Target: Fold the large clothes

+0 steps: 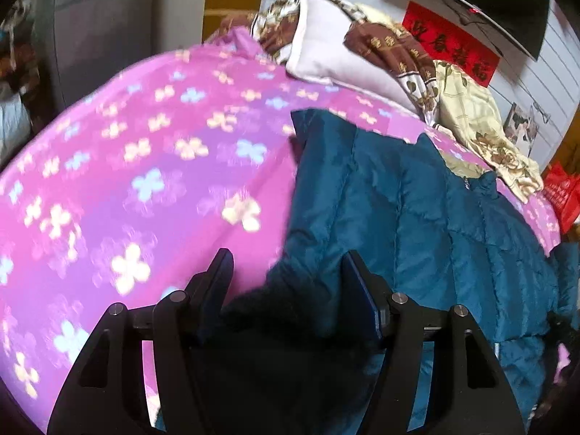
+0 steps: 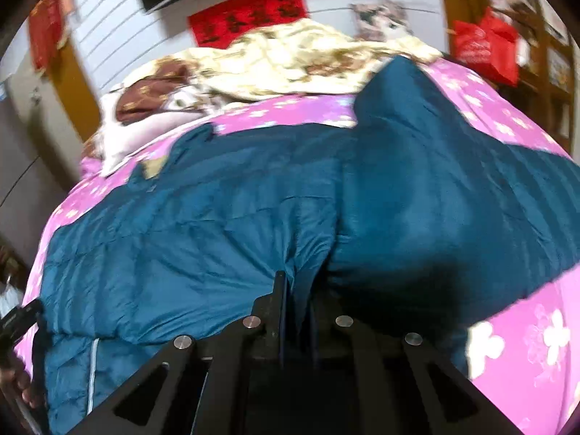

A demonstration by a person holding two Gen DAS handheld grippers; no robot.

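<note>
Our right gripper (image 2: pixel 295 301) is clamped on the coat (image 2: pixel 203 232) fold; our left gripper (image 1: pixel 286 282) stands apart around its dark cuff (image 1: pixel 268 308) (at six o'clock). That thin pinch could slip off the slick shell as we lift.

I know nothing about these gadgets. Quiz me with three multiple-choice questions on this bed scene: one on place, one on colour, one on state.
1. The teal quilted puffer jacket lies on:
A. a floral pink bedsheet
B. a wooden floor
C. a chair

2. The wall banner is:
A. green
B. red
C. white

3. The right hand-held gripper is:
A. wide open
B. out of view
C. shut on jacket fabric

1 A: pink sheet shows around the jacket.
2 B: red with dark characters.
3 C: its fingers pinch a teal fold.
</note>
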